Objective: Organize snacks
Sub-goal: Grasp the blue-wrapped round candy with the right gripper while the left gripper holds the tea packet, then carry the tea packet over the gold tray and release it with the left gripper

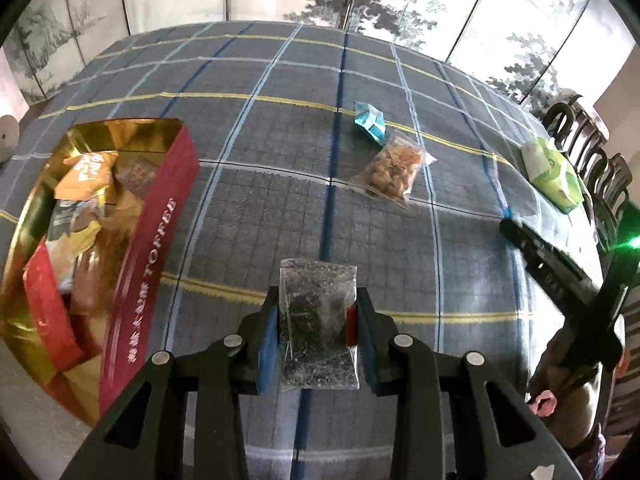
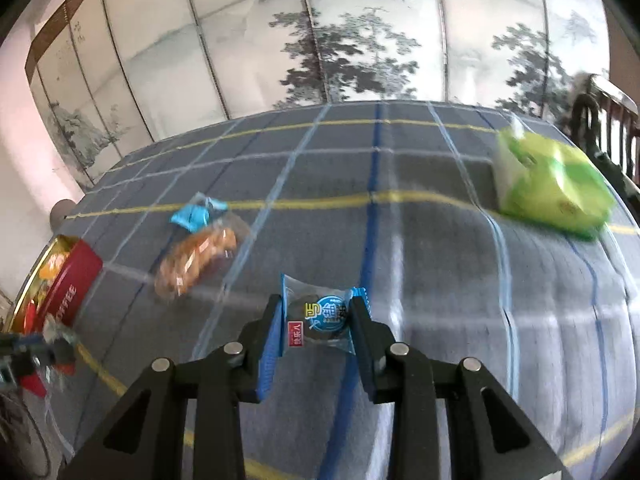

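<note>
My left gripper (image 1: 317, 312) is shut on a clear packet of dark snack (image 1: 318, 324), held above the table. A red toffee box (image 1: 148, 256) with a gold lining stands at its left, holding several snack packs. My right gripper (image 2: 316, 320) is shut on a blue-wrapped round snack (image 2: 322, 314) above the table. On the cloth lie a clear bag of brown snacks (image 1: 394, 170) and a small blue wrapper (image 1: 370, 122); both also show in the right wrist view, the bag (image 2: 198, 260) and the wrapper (image 2: 194, 214). The right gripper appears at the edge of the left wrist view (image 1: 560, 264).
A green tissue pack (image 1: 554, 174) lies at the table's far right, also in the right wrist view (image 2: 548, 184). The table has a grey plaid cloth (image 1: 280, 208). Dark wooden chairs (image 1: 588, 140) stand at the right. A painted folding screen is behind the table.
</note>
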A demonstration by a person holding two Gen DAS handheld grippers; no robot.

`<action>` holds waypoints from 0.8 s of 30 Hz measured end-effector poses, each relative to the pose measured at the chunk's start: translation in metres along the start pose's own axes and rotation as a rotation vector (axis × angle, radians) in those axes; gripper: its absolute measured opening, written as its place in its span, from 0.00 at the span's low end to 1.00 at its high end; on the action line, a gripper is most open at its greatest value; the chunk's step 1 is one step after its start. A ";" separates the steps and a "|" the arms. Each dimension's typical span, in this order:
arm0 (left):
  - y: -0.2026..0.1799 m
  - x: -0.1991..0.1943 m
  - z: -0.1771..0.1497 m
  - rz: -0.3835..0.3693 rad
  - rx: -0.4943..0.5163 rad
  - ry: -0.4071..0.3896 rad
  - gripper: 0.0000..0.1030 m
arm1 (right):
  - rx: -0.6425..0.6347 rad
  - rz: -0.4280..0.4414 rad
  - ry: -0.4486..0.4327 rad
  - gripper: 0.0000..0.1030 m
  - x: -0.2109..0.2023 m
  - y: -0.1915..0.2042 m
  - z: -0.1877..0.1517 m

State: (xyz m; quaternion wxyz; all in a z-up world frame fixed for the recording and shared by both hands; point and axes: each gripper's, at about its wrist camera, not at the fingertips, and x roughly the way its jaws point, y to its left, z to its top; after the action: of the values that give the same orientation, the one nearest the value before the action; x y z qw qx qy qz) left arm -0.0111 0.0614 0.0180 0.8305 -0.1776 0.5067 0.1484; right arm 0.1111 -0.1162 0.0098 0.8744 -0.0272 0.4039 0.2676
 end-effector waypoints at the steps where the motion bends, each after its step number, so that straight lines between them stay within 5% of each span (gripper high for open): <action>1: 0.000 -0.005 -0.003 0.002 0.002 -0.005 0.30 | 0.011 -0.008 0.008 0.32 -0.002 -0.002 -0.007; 24: 0.035 -0.060 -0.040 0.078 0.016 -0.091 0.30 | 0.019 -0.059 0.029 0.32 0.001 -0.005 -0.018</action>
State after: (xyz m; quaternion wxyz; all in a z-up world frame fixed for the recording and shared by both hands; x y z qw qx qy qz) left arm -0.0844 0.0703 0.0497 0.8476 -0.1444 0.4762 0.1845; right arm 0.1014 -0.1245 -0.0038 0.8763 -0.0346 0.4179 0.2373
